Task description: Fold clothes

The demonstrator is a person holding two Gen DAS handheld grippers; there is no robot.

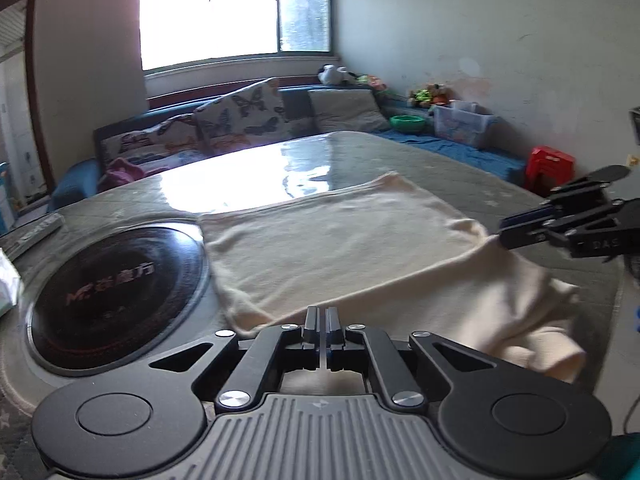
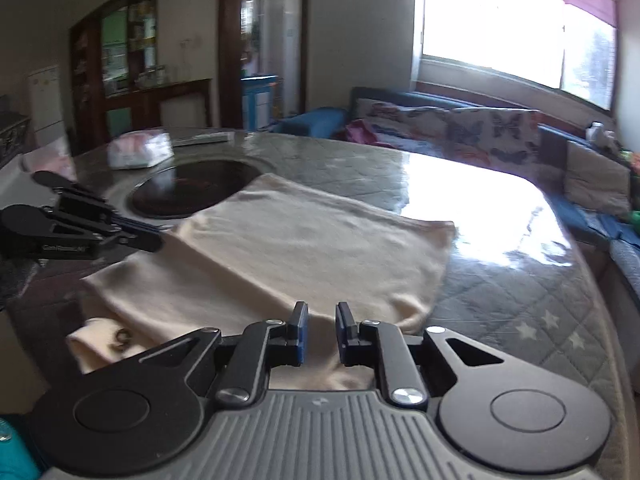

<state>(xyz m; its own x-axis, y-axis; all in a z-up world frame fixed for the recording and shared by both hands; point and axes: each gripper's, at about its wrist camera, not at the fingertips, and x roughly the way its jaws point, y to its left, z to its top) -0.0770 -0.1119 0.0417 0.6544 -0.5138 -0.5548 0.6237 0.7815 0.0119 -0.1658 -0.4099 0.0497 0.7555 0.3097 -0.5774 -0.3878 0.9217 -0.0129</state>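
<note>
A cream garment (image 1: 340,240) lies partly folded on the round table, its upper layer folded over and a sleeve end hanging at the near edge (image 1: 552,348). It also shows in the right wrist view (image 2: 288,252). My left gripper (image 1: 321,314) is shut on the garment's near fold edge; it shows from the side in the right wrist view (image 2: 154,238). My right gripper (image 2: 321,314) is open, its fingers either side of the garment's fold edge; in the left wrist view (image 1: 502,234) it sits at the garment's right corner.
A black round induction hob (image 1: 116,288) is set in the table left of the garment. A wrapped tissue pack (image 2: 140,148) and a remote (image 2: 200,138) lie beyond it. A sofa with butterfly cushions (image 1: 224,120) runs under the window. A red stool (image 1: 550,168) stands at right.
</note>
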